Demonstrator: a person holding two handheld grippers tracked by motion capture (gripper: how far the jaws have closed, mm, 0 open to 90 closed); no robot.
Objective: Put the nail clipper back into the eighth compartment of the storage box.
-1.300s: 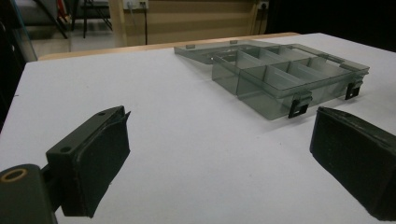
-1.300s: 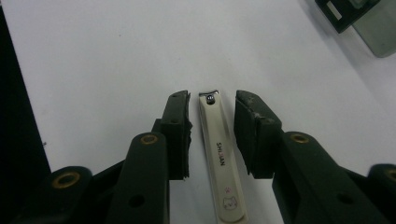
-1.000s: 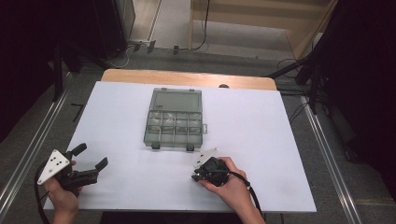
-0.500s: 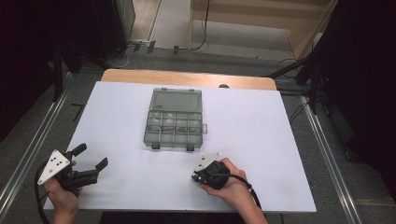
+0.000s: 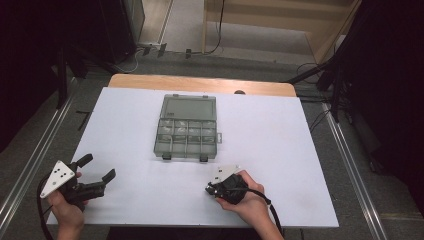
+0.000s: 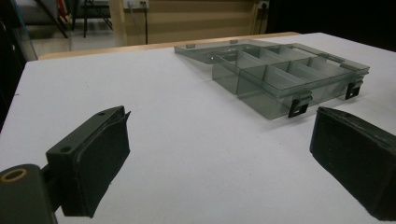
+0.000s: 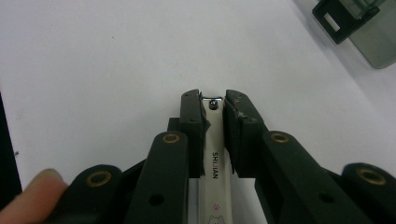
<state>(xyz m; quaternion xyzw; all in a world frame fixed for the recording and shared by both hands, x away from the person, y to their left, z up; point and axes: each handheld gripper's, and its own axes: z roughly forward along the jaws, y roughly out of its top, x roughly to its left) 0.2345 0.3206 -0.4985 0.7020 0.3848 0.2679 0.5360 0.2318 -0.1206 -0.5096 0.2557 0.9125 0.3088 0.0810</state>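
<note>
right gripper [image 7: 214, 122] low, clamping nail clipper [image 7: 215, 158]

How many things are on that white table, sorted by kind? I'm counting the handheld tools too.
Handheld grippers: 2, the left gripper open and the right gripper shut on the nail clipper
Clear compartment box: 1, lid open
Nail clipper: 1, between the right gripper's fingers
Total: 4

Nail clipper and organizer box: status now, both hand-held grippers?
Left hand-held gripper open, empty, near table edge. Right hand-held gripper shut on nail clipper, low over the table. Organizer box open, compartments look empty. Path to box clear.
</note>
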